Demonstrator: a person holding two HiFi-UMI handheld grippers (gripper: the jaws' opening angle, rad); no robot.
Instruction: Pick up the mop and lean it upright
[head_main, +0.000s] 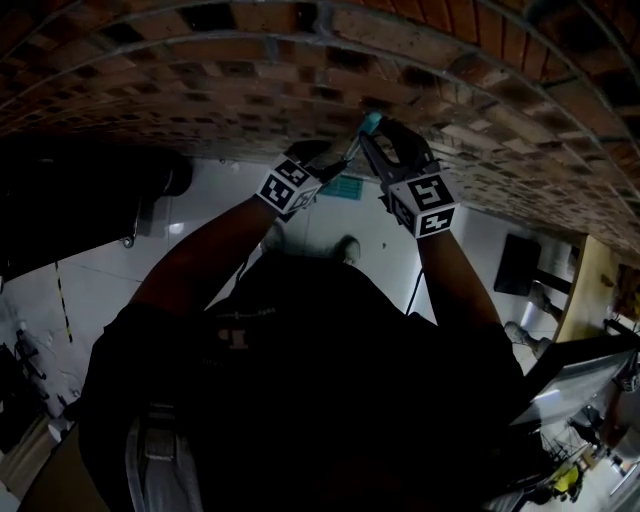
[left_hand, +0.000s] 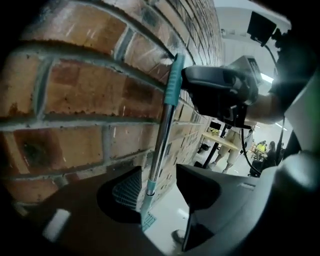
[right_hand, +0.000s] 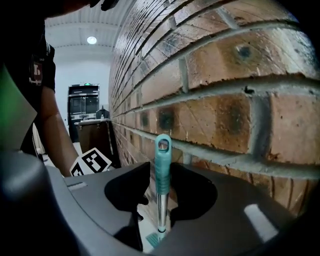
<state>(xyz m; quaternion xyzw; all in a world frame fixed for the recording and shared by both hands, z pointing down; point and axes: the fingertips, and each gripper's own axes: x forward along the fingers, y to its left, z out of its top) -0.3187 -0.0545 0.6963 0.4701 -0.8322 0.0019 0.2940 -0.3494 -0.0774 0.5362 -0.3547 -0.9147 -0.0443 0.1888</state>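
Head view: a brick wall fills the top of the picture, above a pale floor. The person's two arms reach out to the wall. The left claw and the right claw are close together at the mop, whose teal top end is against the bricks. Its teal mop head shows far below on the floor, between the two marker cubes.

Left gripper view: the left claw is wide open. The mop's metal pole runs up between its jaws, close by the ribbed pad of the left jaw and clear of the right one, so neither pad presses on it. The pole stands nearly upright and leans on the brick wall, with its teal grip at the top. The right claw's dark body is just beside that grip. The mop head is on the floor at the foot of the wall.

Right gripper view: the right claw also stands wide. The teal grip, with its hanging loop on top, rises upright between the jaws, and a little gap shows on each side. The brick wall runs along the right. The left claw's marker cube shows at lower left, and a bit of the mop head shows at the bottom.
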